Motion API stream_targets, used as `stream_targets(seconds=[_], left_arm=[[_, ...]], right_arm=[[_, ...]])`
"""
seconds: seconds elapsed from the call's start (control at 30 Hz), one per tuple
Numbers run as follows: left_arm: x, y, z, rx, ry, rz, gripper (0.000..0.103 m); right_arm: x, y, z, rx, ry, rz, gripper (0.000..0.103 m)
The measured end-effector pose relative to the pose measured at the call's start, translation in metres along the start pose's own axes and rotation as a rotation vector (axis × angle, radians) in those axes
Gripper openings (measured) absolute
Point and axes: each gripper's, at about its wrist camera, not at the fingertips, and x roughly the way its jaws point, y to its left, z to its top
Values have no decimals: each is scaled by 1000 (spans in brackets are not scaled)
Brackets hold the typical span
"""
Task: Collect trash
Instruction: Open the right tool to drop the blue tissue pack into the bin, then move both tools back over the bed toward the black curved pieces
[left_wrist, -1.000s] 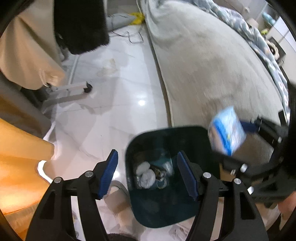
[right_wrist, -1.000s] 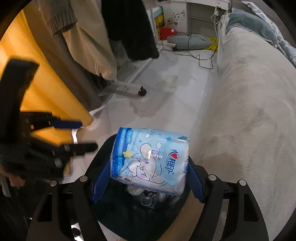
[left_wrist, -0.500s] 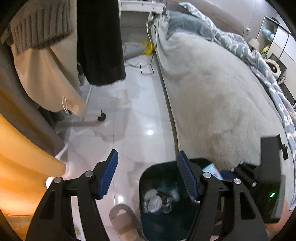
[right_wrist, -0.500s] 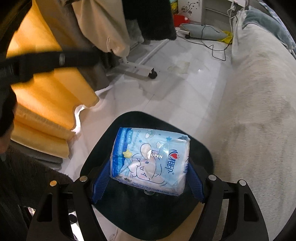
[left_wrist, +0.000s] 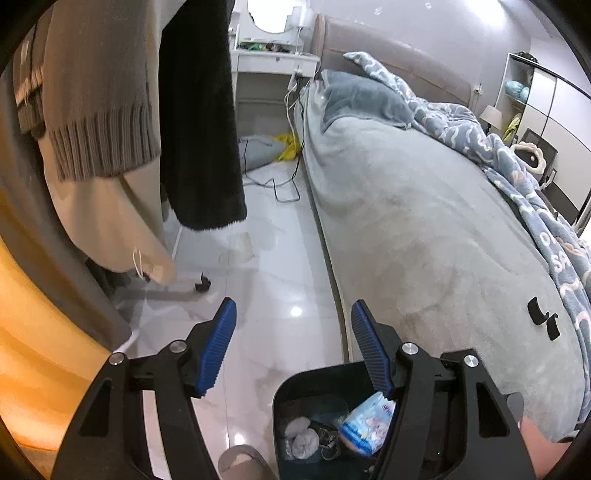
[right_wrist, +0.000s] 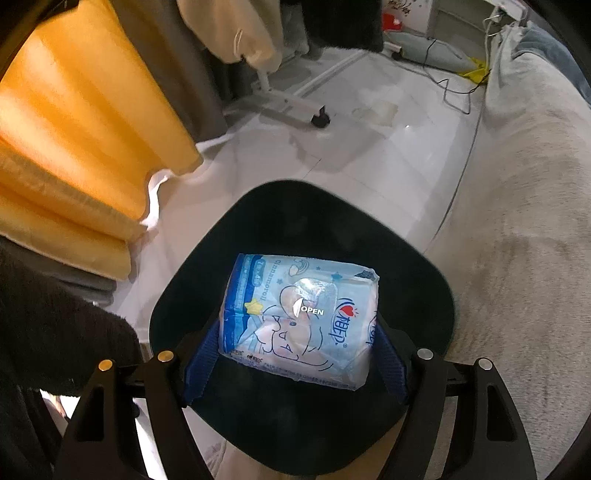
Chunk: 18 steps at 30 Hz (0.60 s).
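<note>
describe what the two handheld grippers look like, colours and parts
Both match. The left gripper has black angular plastic finger arms with cut-out slots, silver round bolts at the pivots, and blue ribbed rubber pads. The right gripper has the same black arms, silver bolts and blue pads. No cables or markings show.

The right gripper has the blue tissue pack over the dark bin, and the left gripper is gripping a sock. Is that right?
Not quite. The left gripper holds nothing; the left wrist view shows its jaws apart over bare floor. The rest stands: the right gripper, jaws opening, has the tissue pack between them over the bin.
</note>
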Motion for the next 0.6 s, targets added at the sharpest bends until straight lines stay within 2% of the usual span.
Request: stream_targets(seconds=[0.1, 0.23, 0.47, 0.6], left_arm=[[-3, -3, 4, 1, -18, -8, 67], [-10, -6, 12, -27, -52, -33, 67], [-30, -21, 28, -13, -156, -81, 69], [-41, -35, 36, -8, -220, -101, 74]], right_arm=[[2, 5, -1, -24, 16, 0, 88], [0, 11, -3, -44, 10, 0, 91], [-39, 11, -3, -65, -122, 6, 91], [-70, 0, -7, -52, -213, -13, 91]])
